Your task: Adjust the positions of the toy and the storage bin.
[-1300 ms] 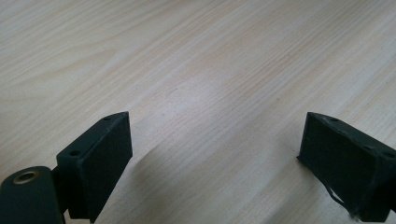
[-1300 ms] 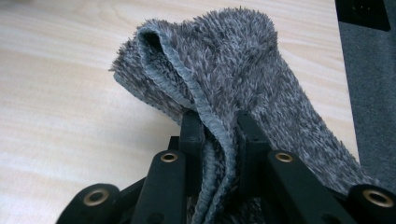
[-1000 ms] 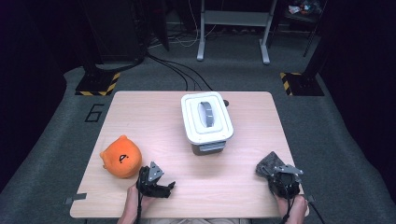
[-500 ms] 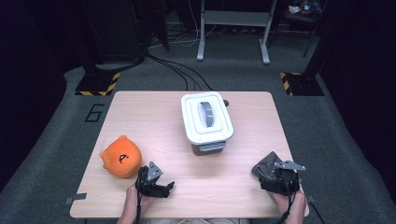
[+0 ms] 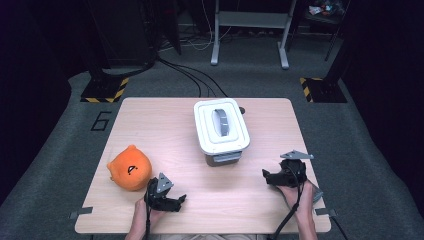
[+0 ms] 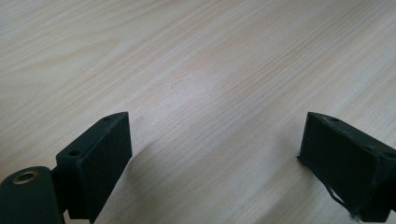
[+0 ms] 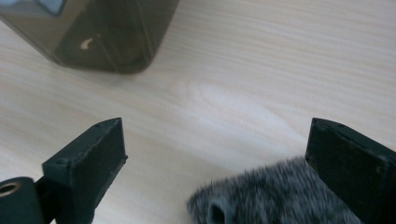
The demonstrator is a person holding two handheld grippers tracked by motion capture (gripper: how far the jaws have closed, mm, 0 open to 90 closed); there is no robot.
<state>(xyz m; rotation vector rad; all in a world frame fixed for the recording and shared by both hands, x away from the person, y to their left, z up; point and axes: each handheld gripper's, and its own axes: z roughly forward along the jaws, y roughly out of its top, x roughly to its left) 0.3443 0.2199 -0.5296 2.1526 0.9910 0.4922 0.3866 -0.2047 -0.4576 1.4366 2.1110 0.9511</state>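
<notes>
Wooden table [image 5: 165, 130] is carrying three loose items: one lidded bin [image 5: 221, 131], one orange plush [image 5: 130, 168] and one grey furry piece [image 7: 275, 193]. Two grippers are resting near the front edge, one in each hand.

Right gripper [image 5: 272, 177] is sitting with its jaws spread wide; they have just been opening. In the right gripper view the furry piece is lying on the wood low between the jaws, close against the right-hand one, with neither pad pressing on it. One bin is standing ahead of this gripper and off to its left, apart from it.

Left gripper [image 5: 176, 201] is also standing wide open, with bare wood between its jaws and nothing gripped. One plush is sitting just beside it, ahead and to its left. The bin is standing farther ahead and to its right.
</notes>
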